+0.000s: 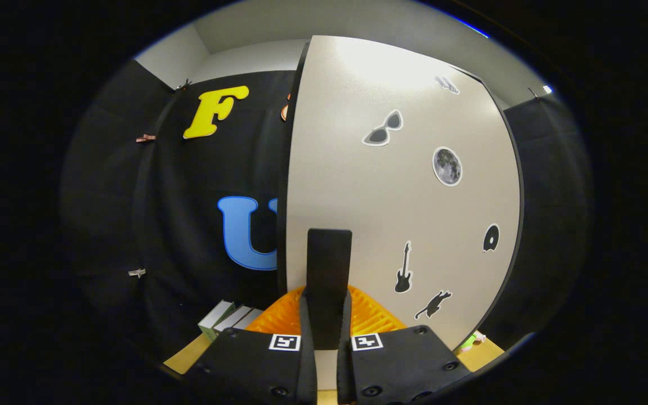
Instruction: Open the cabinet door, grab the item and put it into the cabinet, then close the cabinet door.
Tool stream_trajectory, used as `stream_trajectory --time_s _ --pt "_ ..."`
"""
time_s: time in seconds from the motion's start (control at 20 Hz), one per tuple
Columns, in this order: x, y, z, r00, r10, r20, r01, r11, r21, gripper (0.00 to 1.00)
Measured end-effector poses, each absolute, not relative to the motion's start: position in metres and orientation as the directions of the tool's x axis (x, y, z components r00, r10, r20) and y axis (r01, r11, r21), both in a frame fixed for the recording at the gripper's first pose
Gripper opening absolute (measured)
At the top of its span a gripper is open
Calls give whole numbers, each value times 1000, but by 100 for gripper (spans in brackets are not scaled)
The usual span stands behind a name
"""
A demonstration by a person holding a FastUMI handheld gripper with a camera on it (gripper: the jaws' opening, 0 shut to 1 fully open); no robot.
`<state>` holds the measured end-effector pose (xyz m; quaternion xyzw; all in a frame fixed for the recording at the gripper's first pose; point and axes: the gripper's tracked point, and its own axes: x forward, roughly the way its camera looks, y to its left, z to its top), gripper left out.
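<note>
The gripper [327,337] is clenched on the dark upright handle [328,270], which is pinched between both fingers nearest the camera. A slip is judged the main risk: the handle is narrow and smooth-looking (a sideways pull could twist it free), and the door might swing back. Just beyond the fingers an orange ribbed object [369,315] is seen low down. Beyond it the pale cabinet door [358,197] stands, stickers to the right. The item to stow cannot be identified with confidence.
</note>
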<state>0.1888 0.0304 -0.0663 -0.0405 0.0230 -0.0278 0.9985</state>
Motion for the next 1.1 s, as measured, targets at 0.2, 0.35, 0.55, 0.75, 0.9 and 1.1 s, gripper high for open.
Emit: stream_trajectory --time_s 0.2,0.35,0.55,0.75,0.9,1.1 --pt "154 28 -60 998 -29 -61 24 997 -70 18" --pt "133 21 -58 997 -33 -65 28 997 -75 18" --pt "94 5 -51 998 -29 -59 26 998 -64 18" --pt "57 -24 -46 997 31 -65 -34 998 -46 18" --pt "33 -47 -42 993 85 -76 -88 995 -40 17" --pt "6 -86 -36 990 116 -75 -120 992 -39 17"
